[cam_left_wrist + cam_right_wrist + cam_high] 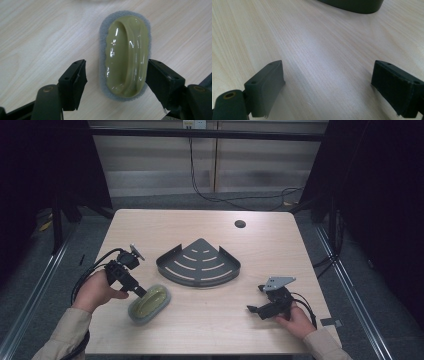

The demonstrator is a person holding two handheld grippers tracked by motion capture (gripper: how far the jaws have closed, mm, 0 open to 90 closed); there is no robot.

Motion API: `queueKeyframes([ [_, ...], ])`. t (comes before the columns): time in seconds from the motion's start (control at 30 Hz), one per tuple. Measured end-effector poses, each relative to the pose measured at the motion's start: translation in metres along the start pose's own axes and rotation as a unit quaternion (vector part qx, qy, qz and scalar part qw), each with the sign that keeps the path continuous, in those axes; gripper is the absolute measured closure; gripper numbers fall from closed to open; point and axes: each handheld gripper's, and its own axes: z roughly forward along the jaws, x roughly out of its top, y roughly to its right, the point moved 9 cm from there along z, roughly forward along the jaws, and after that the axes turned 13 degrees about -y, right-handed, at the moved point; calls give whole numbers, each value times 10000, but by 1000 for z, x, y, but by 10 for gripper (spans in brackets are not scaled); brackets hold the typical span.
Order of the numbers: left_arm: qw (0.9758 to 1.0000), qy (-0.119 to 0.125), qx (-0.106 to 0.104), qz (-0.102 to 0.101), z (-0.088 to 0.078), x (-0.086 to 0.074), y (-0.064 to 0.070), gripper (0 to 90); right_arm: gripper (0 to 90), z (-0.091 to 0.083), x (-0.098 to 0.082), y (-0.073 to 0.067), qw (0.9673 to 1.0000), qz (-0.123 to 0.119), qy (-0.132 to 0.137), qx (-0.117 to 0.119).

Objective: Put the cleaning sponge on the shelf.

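Left gripper (116, 75), jaws apart astride the olive scrubbing sponge (125, 55) beside the corner rack (199, 263); grasp probably pending; right gripper (328, 85) open, idle.

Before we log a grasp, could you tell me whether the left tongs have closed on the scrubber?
No, the left tongs stand open, with a gap beside the green-handled scrubber.

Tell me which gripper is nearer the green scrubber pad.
Left. The left gripper is right at the scrubber pad, its open jaws straddling the near end. The right gripper sits open across the table, off to the pad's right, over bare wood.
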Motion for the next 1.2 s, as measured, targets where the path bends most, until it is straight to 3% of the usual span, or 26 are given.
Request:
queueKeyframes([
  [0.47,9995,-187,-87,223,12,4,13,402,104,0,0,0,10000,5,-4,0],
  [1.03,9983,-427,-52,405,28,4,17,501,104,0,0,0,10000,9,-5,0],
  [1.13,9984,-432,-38,363,29,5,18,516,104,0,0,0,10000,6,-4,0],
  [1.2,9979,-468,-51,451,29,5,19,536,104,0,0,0,10000,4,-4,0],
])
